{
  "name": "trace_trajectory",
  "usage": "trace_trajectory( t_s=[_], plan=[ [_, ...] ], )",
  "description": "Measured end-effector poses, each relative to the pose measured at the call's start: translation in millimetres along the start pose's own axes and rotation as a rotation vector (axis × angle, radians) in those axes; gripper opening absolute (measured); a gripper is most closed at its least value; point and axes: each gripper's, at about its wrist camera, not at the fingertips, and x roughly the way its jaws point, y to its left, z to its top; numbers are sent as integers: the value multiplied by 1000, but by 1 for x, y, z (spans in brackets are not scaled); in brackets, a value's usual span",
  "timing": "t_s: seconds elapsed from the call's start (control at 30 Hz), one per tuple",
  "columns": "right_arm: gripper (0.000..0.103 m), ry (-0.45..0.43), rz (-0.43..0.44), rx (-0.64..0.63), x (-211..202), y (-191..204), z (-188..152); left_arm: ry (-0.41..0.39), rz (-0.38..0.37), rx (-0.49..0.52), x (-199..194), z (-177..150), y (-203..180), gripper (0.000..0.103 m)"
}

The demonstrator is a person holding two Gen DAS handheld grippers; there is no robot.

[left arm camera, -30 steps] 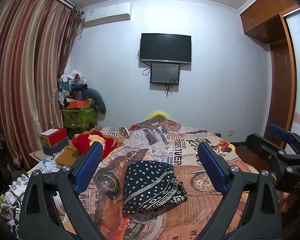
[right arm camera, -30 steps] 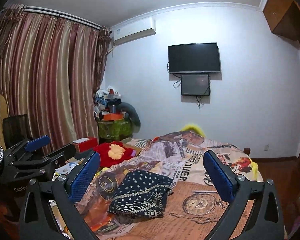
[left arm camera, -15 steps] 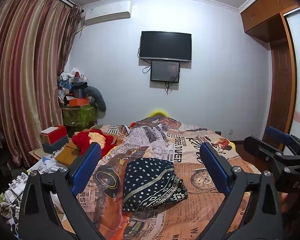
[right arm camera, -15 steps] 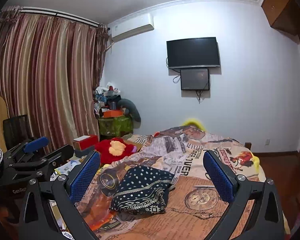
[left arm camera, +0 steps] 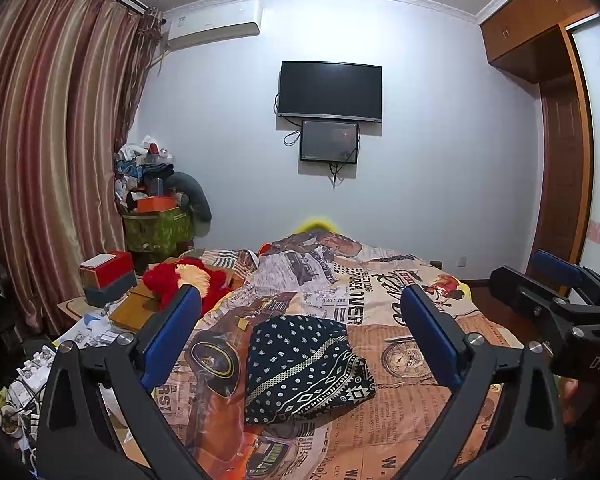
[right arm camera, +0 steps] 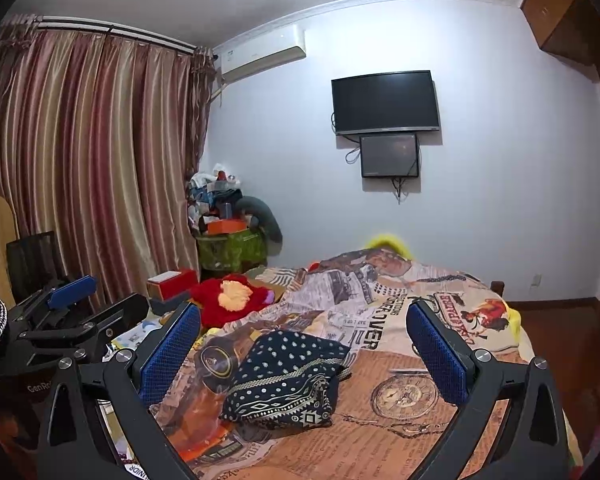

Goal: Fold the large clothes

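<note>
My left gripper (left arm camera: pixel 300 340) hangs above the bed with its blue pads spread wide and nothing between them; my right gripper (right arm camera: pixel 302 350) is spread the same way, also empty. The garment (left arm camera: pixel 306 372), dark with white dots and a patterned band, lies folded into a compact bundle on the bedspread (left arm camera: pixel 380 432), framed between the fingers in both views and touching neither gripper.

The left view catches my right gripper (left arm camera: pixel 556 308) at its right edge, well off to the side of the garment, and shows the wooden wardrobe (left arm camera: pixel 556 128) running up the right wall. The right view instead shows my left gripper (right arm camera: pixel 66 320) at its left edge, near a dark chair (right arm camera: pixel 32 264) by the curtain (right arm camera: pixel 88 160), and it shows the garment's (right arm camera: pixel 284 382) folded edge more from the side.

The bedspread carries newspaper and pocket-watch prints. A red plush toy (right arm camera: pixel 230 298) lies at the bed's left side, next to a red box (left arm camera: pixel 106 270). On the far wall hang a TV (left arm camera: pixel 330 90) with a smaller screen (left arm camera: pixel 329 142) just under it, and an air conditioner (left arm camera: pixel 214 24) near the ceiling. Piled clutter (left arm camera: pixel 152 184) fills the corner.
</note>
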Motion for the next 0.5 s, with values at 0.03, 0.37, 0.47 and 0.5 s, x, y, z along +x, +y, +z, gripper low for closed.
trace_trajectory(
  t_s=[0.03,0.37,0.47,0.5],
  plan=[
    [103,-1,-1,0,0,1,0,-1,0,-2,0,0,0,101],
    [103,-3,-4,3,-1,1,2,1,-6,0,2,2,1,101],
    [103,-6,-6,2,-1,1,3,2,-6,0,2,2,0,101],
    [103,-4,-5,2,0,1,3,2,-7,0,1,2,-1,101]
  ],
)
